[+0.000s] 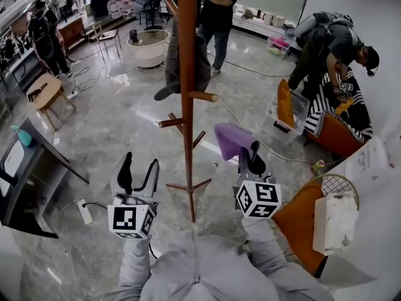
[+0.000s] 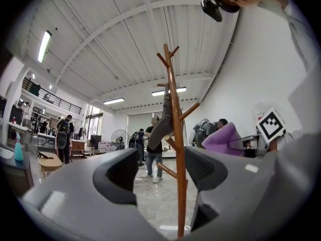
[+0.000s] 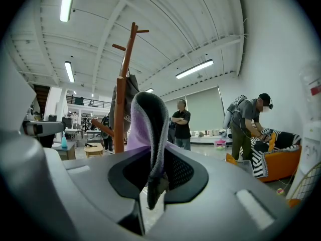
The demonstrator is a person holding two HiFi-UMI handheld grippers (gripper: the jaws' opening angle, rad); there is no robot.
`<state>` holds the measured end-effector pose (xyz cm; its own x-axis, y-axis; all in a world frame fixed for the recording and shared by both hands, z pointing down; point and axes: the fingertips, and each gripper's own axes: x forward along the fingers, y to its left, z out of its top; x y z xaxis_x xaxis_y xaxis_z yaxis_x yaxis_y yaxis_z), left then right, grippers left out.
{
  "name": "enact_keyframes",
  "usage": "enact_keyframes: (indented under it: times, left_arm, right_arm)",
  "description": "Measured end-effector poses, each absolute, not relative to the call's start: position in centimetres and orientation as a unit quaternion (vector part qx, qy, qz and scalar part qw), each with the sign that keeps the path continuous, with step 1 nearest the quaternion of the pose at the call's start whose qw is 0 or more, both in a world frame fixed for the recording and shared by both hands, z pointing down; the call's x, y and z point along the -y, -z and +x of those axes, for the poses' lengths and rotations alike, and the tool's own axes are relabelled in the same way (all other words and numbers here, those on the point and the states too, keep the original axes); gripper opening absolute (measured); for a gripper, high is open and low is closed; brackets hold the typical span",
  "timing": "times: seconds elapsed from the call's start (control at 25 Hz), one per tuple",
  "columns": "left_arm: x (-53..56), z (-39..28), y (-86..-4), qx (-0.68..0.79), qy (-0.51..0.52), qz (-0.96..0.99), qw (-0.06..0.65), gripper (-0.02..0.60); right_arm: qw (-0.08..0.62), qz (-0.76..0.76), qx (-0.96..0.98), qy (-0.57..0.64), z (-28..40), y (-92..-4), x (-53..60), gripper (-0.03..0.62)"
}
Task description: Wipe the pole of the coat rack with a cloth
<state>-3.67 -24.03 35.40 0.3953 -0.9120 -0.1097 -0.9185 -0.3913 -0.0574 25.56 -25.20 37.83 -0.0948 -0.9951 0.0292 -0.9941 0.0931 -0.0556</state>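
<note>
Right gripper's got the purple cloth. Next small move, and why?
Probably swing the right gripper left until the purple fabric cloth it clamps meets the brown wooden coat-rack pole: the cloth sits right of the pole with a gap. The left gripper is open and empty.

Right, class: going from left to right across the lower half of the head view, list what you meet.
Power strip → left gripper → coat rack pole → purple cloth, held in the right gripper → white bundle.

Left tongs [image 1: 139,170] raised, jaws wide apart, nothing between them, right tongs [image 1: 252,163] alongside, jaws closed on a purple cloth [image 1: 229,138]
</note>
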Motion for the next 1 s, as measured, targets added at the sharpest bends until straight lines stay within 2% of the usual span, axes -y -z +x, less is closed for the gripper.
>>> enact_keyframes:
  times: [1.0]
  left_arm:
    - [24.19,-3.36,-35.53,-0.547,-0.031,-0.835,0.049,0.318]
  right_arm:
    - [0.003,-0.672,-0.740,0.026,25.33,-37.85,25.11,0.051]
